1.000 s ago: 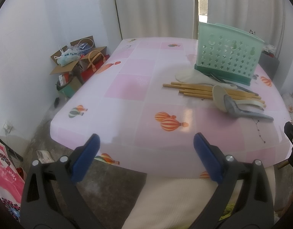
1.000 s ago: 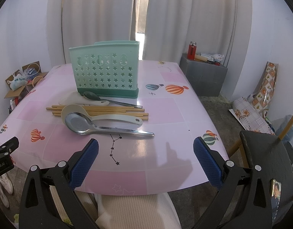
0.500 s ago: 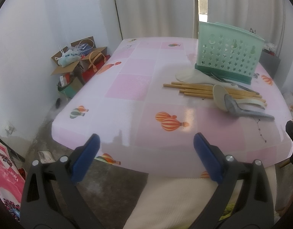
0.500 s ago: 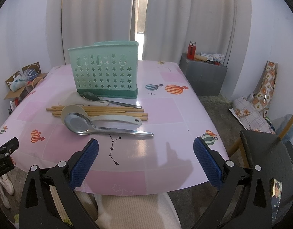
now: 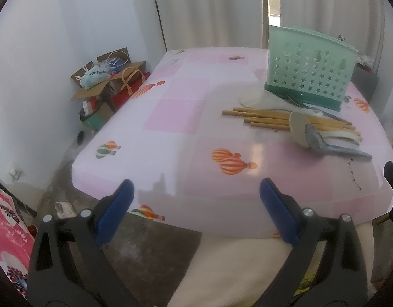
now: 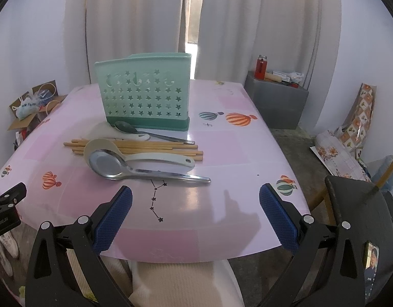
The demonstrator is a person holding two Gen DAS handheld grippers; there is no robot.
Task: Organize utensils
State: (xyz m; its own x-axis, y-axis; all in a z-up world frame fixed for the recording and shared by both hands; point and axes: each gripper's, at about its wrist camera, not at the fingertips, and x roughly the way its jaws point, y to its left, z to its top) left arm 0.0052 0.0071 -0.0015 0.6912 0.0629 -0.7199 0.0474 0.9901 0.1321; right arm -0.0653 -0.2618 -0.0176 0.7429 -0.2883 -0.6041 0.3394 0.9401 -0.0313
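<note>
— Left gripper (image 5: 195, 199)?
— Spread wide, empty, hanging over the near edge of the table (image 5: 170, 117). Blue pads (image 5: 114, 212) clear of everything.

— Right gripper (image 6: 195, 204)?
— Also spread wide, holding nothing, low over the near edge, facing the pile head-on.

— Utensils relative to the fingers?
— Well ahead of both, untouched. From the left view, far off to the right; from the right view, ahead and slightly left of centre.

— Layout of the pile?
— Steel ladle (image 6: 135, 170) nearest, bowl to the left, handle running right. Cream spoon (image 6: 135, 154) just behind, touching it, lying across the chopsticks (image 6: 145, 147). Behind those a small steel spoon (image 6: 145, 131), its bowl over a white spoon (image 6: 112, 133).

— And the holder (image 6: 145, 97)?
— Mint green, star-punched, upright at the back, just behind the small spoon. Inside hidden from both views.

— Anything else?
— Cardboard boxes (image 5: 104, 81) on the floor to the left, grey cabinet (image 6: 275, 102) to the right.
</note>
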